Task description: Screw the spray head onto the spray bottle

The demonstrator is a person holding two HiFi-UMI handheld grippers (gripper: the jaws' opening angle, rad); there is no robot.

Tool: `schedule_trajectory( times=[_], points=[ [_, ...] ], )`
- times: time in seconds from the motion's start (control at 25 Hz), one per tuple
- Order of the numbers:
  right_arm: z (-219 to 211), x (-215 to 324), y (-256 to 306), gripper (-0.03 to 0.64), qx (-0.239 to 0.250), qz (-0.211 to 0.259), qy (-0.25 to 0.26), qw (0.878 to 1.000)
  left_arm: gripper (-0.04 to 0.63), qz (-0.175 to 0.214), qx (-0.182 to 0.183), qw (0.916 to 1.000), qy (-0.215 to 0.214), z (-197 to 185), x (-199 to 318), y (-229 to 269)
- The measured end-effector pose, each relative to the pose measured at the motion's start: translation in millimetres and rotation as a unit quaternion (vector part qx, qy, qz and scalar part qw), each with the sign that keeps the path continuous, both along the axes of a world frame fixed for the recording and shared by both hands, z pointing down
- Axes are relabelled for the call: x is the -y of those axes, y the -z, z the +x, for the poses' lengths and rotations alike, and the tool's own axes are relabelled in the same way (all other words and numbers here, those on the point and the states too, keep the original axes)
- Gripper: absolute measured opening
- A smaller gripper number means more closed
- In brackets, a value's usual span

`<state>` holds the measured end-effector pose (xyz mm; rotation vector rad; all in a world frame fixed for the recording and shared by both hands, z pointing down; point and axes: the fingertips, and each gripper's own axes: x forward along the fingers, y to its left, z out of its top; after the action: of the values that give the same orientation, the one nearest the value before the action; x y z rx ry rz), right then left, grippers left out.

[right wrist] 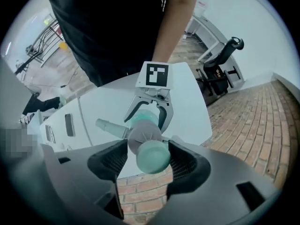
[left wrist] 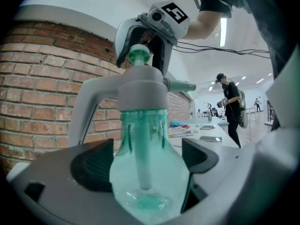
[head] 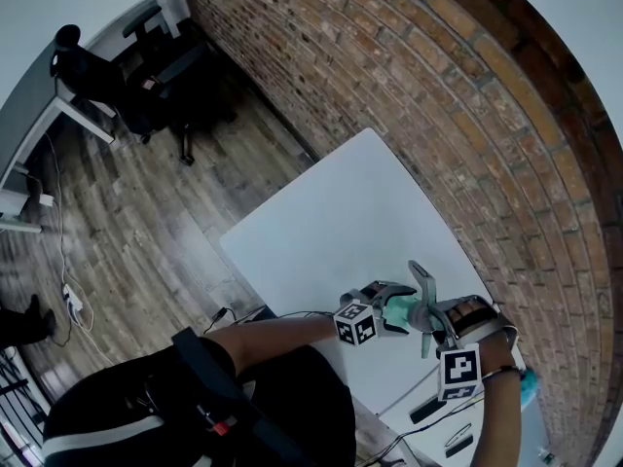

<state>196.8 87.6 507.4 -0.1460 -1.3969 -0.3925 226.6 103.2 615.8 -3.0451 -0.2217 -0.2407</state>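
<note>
My left gripper is shut on the clear green spray bottle and holds it above the white table. In the left gripper view the bottle fills the gap between both pads, its dip tube visible inside. The grey spray head sits on the bottle's neck, with the trigger lever at the left and the nozzle at the right. My right gripper comes down from above. It is shut on the spray head around its green pump top.
A brick wall runs along the table's far side. Black office chairs stand on the wooden floor at the upper left. Small dark items lie near the table's near end. A person stands far off by another table.
</note>
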Motion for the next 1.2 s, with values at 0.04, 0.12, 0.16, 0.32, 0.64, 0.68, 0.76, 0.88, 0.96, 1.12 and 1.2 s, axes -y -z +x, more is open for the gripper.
schedule_trajectory(
  times=[0.04,0.12,0.16,0.32,0.64,0.68,0.76,0.88,0.96,1.12,1.2],
  points=[
    [-1,0,-2,0.273,-0.001,-0.001,0.012,1.000,0.455,0.000,0.000,1.0000,0.000,0,0,0],
    [-3,-2,-5,0.273,-0.009,-0.003,0.036,0.999,0.456,-0.001,0.000,1.0000,0.000,0,0,0],
    [-3,-3,-7,0.273,-0.015,-0.003,0.051,0.999,0.456,-0.001,0.000,1.0000,-0.001,1,0,0],
    [-7,-8,-10,0.273,-0.037,-0.008,0.109,0.993,0.455,-0.001,0.001,1.0000,-0.001,0,0,0],
    [3,-3,-10,0.273,-0.077,-0.008,0.187,0.979,0.455,-0.004,0.002,1.0000,-0.006,0,0,-1],
    [2,-4,-12,0.273,-0.074,-0.009,0.192,0.979,0.454,-0.004,0.002,1.0000,-0.006,0,0,-1],
    [0,-4,-16,0.273,-0.072,-0.008,0.206,0.976,0.455,-0.004,0.002,1.0000,-0.005,0,1,-1],
    [0,-2,-16,0.273,-0.071,-0.003,0.215,0.974,0.455,-0.006,-0.001,1.0000,-0.007,0,1,0],
    [-2,-5,-18,0.273,-0.055,-0.006,0.197,0.979,0.454,-0.006,0.000,0.9999,-0.009,-1,0,0],
    [-2,-6,-17,0.273,-0.025,-0.026,0.094,0.995,0.455,-0.003,0.000,1.0000,-0.008,-1,0,0],
    [0,-3,-16,0.273,-0.021,-0.024,0.071,0.997,0.455,-0.003,-0.001,1.0000,-0.009,0,0,0]
  ],
)
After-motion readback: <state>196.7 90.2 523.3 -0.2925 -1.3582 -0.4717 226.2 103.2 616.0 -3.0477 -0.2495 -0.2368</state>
